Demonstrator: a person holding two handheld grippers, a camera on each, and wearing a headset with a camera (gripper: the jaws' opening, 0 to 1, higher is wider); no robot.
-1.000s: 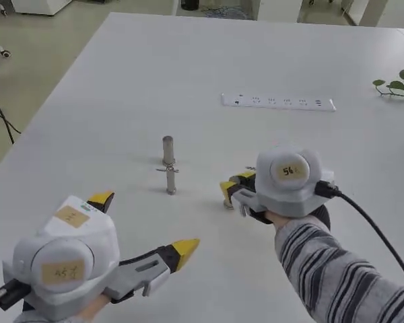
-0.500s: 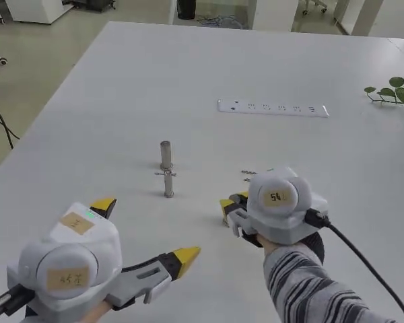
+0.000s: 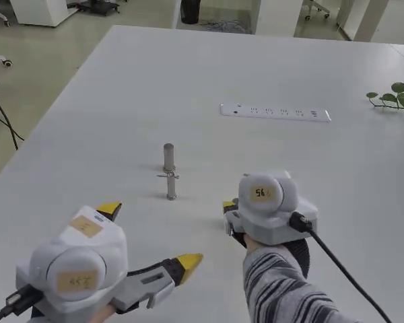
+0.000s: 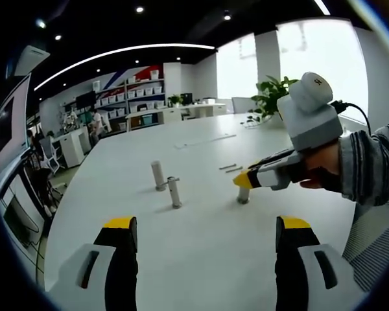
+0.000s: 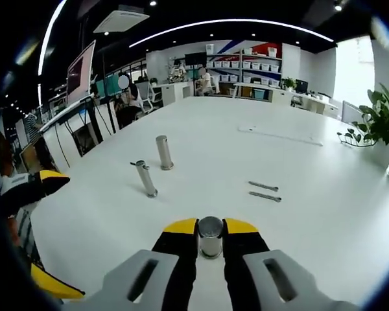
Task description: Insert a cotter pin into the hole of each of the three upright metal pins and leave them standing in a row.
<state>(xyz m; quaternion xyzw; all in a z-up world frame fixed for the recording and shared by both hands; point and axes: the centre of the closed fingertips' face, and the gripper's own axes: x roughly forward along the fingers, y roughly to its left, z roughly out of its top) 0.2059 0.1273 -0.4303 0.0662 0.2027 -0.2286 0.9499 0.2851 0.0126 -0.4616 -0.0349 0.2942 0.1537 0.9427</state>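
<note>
Right gripper is clamping an upright metal pin on the white table — left gripper is hovering, jaws wide apart.

We show the left gripper and right gripper: pale grey rounded housings with tan handwritten labels, dark jaws tipped yellow. A black cable leaves each housing; the right forearm wears a grey-and-black striped sleeve.
</note>
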